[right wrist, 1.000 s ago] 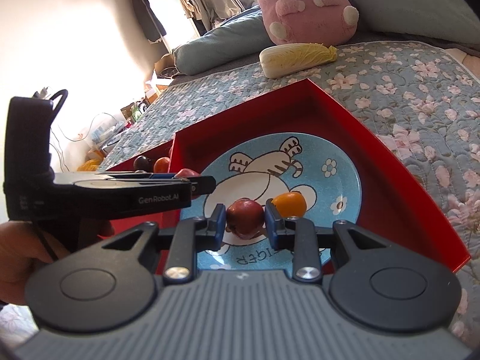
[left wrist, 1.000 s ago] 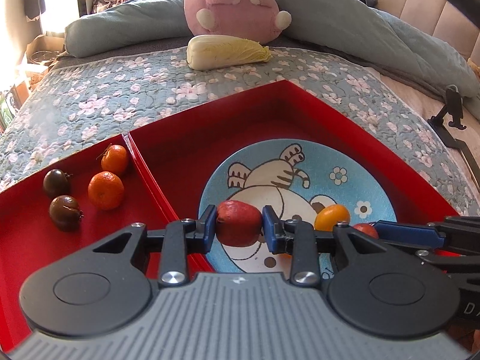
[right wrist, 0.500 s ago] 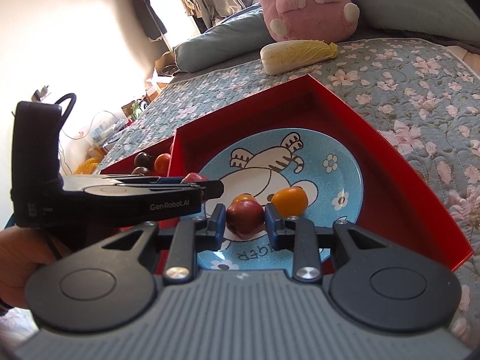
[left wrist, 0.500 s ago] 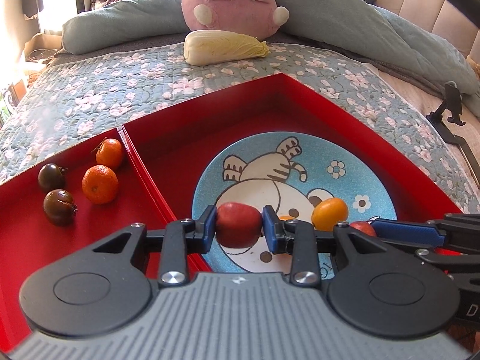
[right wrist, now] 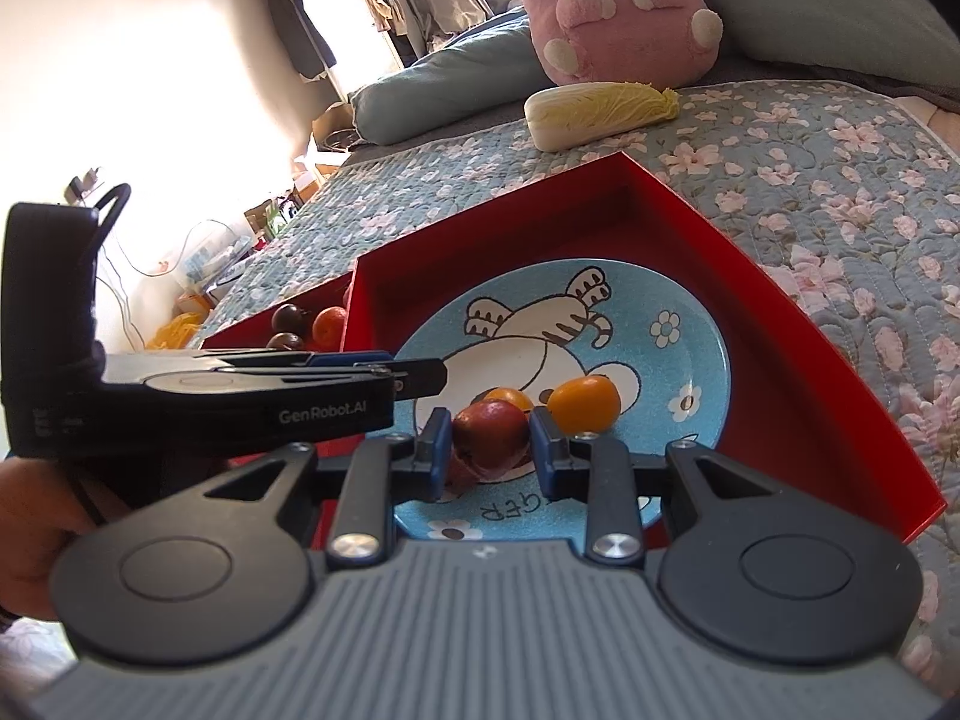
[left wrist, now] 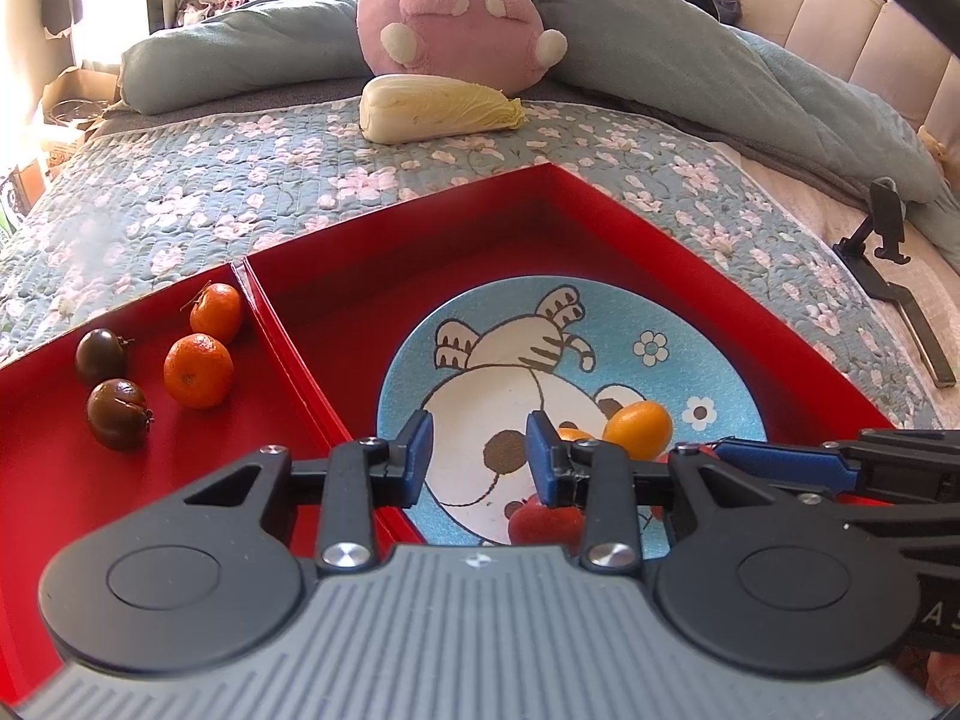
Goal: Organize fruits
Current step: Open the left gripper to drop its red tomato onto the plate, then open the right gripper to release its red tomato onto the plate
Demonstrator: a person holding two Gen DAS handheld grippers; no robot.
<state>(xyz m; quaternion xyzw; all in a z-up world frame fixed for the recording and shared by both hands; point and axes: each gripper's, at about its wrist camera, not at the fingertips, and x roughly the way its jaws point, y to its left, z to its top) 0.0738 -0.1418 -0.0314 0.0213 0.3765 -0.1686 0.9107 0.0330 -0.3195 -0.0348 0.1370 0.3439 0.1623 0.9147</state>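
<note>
My left gripper (left wrist: 479, 459) is open and empty above the blue cartoon plate (left wrist: 708, 360). A red fruit (left wrist: 543, 525) lies on the plate just below its right finger. An orange fruit (left wrist: 637, 429) sits on the plate to the right. My right gripper (right wrist: 489, 450) is shut on a dark red fruit (right wrist: 489, 433) low over the same plate (right wrist: 690, 330), with an orange fruit (right wrist: 583, 403) beside it. Two tangerines (left wrist: 198, 369) and two dark tomatoes (left wrist: 117, 414) lie in the left red tray (left wrist: 36, 480).
The plate sits in the right red tray (left wrist: 600, 204) on a floral quilt (left wrist: 240, 180). A napa cabbage (left wrist: 438, 108) and a pink plush toy (left wrist: 456, 6) lie beyond. A black stand (left wrist: 888, 252) lies at the right. The left gripper's body (right wrist: 210, 396) shows left in the right wrist view.
My left gripper has opened and let go of the red fruit, which now lies on the plate. My right gripper still holds its dark red fruit.
</note>
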